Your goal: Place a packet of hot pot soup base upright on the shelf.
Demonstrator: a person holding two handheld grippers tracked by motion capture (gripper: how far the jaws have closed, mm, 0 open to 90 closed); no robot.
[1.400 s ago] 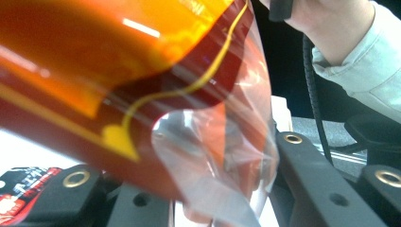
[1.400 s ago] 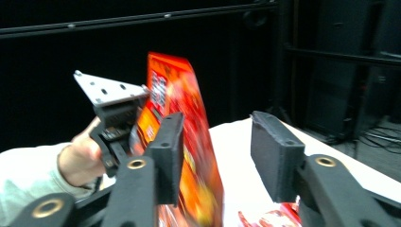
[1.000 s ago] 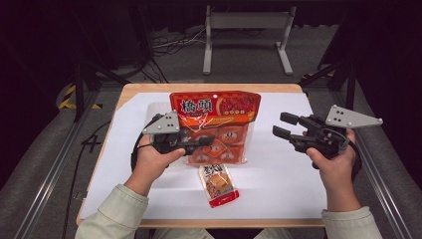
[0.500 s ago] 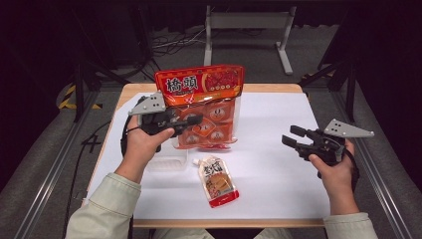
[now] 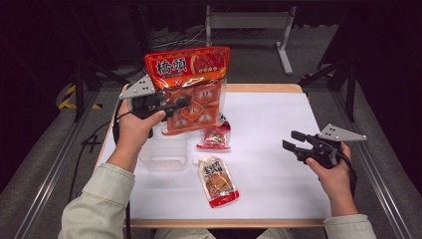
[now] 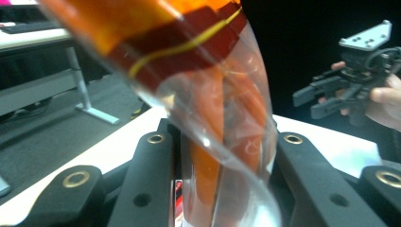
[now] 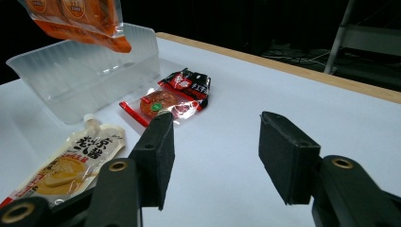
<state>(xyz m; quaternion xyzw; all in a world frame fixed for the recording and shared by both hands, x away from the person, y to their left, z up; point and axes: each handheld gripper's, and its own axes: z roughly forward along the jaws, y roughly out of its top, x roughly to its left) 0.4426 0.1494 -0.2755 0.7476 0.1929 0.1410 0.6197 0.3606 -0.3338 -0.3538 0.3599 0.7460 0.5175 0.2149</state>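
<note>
My left gripper point(image 5: 171, 105) pinches the big orange snack bag point(image 5: 191, 87) by its side, and I hold it upright in the air over the far left of the white table point(image 5: 278, 129); in the left gripper view the bag's clear plastic point(image 6: 222, 118) is squeezed between my jaws. Below it sits a clear plastic tray point(image 5: 164, 152), with a small red packet point(image 5: 215, 138) just beside it and a pale spouted pouch point(image 5: 218, 180) nearer me. My right gripper point(image 5: 293, 141) hovers well apart on the right, its jaws spread around nothing.
</note>
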